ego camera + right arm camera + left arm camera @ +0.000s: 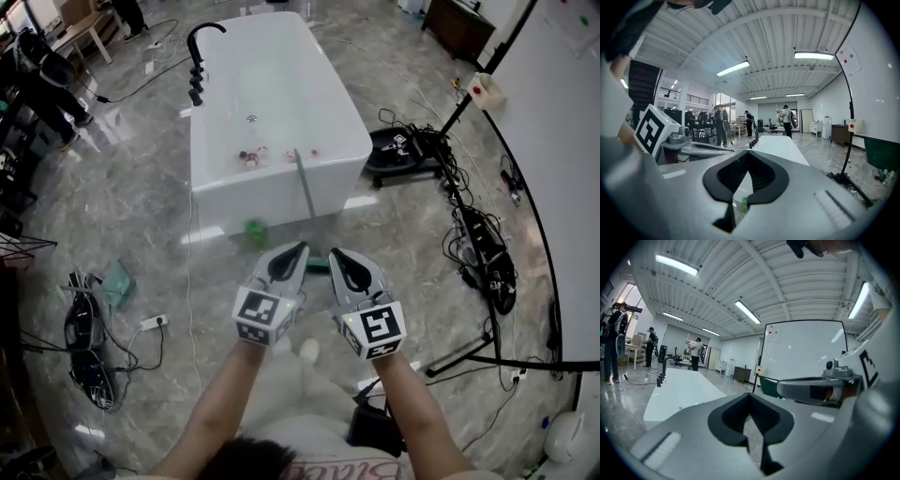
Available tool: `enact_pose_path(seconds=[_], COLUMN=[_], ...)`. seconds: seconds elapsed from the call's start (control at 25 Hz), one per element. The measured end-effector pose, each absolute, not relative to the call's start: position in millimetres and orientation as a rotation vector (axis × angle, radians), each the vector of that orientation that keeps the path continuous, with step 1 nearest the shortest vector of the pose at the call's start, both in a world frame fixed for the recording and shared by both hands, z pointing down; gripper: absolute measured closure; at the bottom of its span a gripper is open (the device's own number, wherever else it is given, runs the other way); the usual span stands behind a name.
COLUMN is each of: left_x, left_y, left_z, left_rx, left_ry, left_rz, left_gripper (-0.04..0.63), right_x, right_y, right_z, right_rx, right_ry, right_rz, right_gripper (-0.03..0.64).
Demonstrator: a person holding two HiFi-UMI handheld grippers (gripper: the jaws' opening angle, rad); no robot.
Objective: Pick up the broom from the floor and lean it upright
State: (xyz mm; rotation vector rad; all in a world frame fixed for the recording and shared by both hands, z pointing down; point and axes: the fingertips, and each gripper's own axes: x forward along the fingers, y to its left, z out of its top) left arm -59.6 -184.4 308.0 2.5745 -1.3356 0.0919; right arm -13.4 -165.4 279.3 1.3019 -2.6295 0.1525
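Long broom with a grey-green handle (306, 186) leans upright against the front wall of the white rectangular bathtub (225, 202). Its lower end is hidden behind the grippers, above the grey marble floor (122, 216). Left gripper (300, 247) and right gripper (334, 253) are side by side, each with jaws closed together on nothing.

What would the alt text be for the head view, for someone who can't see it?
Seen from above, a person's arms hold the left gripper and right gripper side by side, both shut and empty, over a marble floor. Ahead, a broom leans upright against a white bathtub.
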Motion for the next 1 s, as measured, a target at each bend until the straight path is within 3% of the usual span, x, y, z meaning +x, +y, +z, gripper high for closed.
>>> enact_pose_path(seconds=[1.0], left_x=[-38], left_y=[-153], left_z=[183], left_rx=[2.819], left_ry=[-1.201], left_rz=[-0.122], left_gripper=[0.597], right_x=[-16], right_y=[-140], right_z=[191], right_rx=[1.226], right_ry=[-2.660], right_rz=[-0.013], right_gripper=[0.617])
